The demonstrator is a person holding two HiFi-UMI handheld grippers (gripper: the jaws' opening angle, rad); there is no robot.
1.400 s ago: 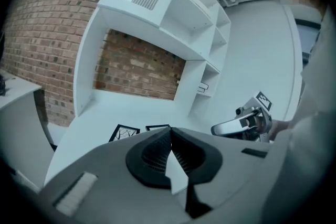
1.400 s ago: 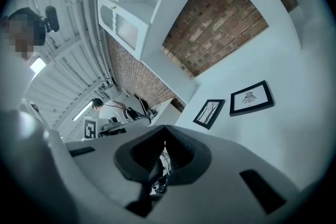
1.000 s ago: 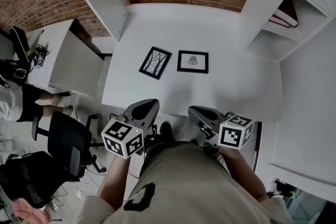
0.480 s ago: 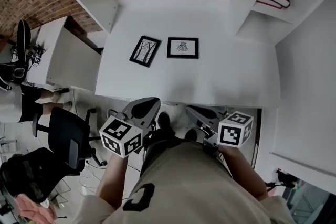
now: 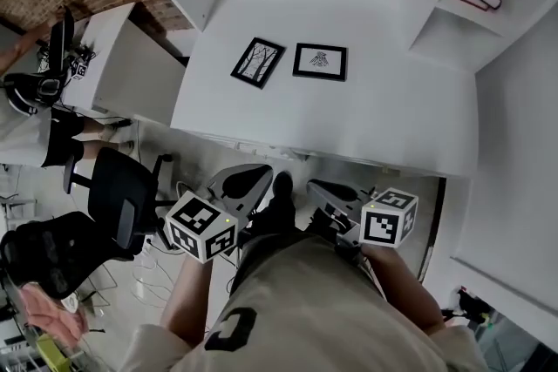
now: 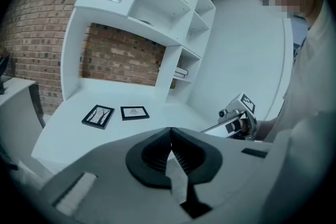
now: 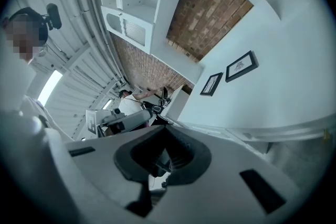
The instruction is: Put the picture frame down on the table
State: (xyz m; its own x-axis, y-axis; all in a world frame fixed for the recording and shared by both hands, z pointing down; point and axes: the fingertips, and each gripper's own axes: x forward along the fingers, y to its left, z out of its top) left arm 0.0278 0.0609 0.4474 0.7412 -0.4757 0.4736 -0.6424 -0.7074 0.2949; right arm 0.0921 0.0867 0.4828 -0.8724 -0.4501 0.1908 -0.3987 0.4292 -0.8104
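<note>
While left gripper (image 5: pixel 247 181) and right gripper (image 5: pixel 329 191) hang closed, two picture frames (image 5: pixel 258 63) (image 5: pixel 320 62) on table (image 5: pixel 392 100).

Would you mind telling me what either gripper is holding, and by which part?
Nothing is held: the left gripper and the right gripper are both shut and empty.

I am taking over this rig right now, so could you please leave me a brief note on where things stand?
Left gripper: shut, empty, held short of the white table's near edge.
Right gripper: shut, empty, beside it.
The black rectangular frame with a tree print and the black rectangular frame with a small drawing lie flat on the table, side by side, apart.
Done: both frames are down, neither held.
Left: apparently nothing.
</note>
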